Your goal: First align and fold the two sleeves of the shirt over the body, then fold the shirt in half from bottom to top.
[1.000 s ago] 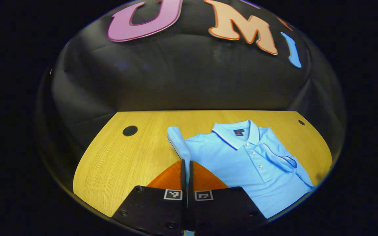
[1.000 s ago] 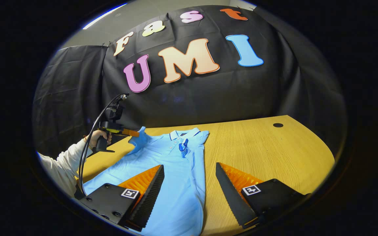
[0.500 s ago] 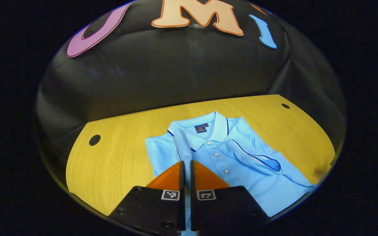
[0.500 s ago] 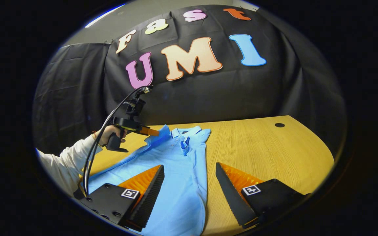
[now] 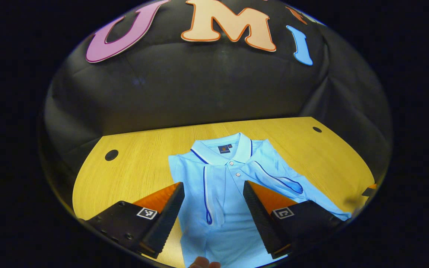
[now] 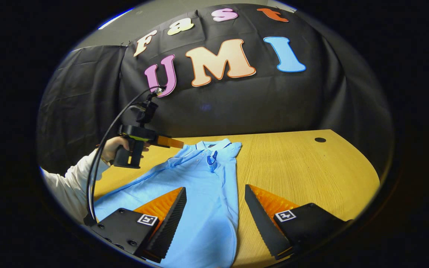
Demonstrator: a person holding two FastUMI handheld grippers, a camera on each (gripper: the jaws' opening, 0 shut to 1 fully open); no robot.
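A light blue polo shirt [image 5: 233,193] lies face up on the wooden table [image 5: 136,167], collar toward the wall. Both sleeves lie folded over the body: one sleeve [image 5: 210,193] runs straight down the chest, the other sleeve [image 5: 279,178] slants across. My left gripper [image 5: 213,184] hangs open above the chest, nothing between its fingers. In the right gripper view the left gripper [image 6: 179,144] hovers over the shirt's [image 6: 203,201] shoulder, held by a hand [image 6: 114,146]. My right gripper [image 6: 215,188] stands open over the shirt's lower edge, holding nothing.
The table [image 6: 311,171] has a round cable hole [image 6: 320,140] at the far right and another hole [image 5: 111,155] at the far left. A white sleeve [image 6: 69,186] reaches in from the left. Black cloth walls stand behind the table. A fingertip [image 5: 203,263] peeks in below.
My left gripper carried the sleeve over the shirt's body, then opened and let it go; the sleeve now lies flat on the chest. The right gripper has stayed open and nearly still.
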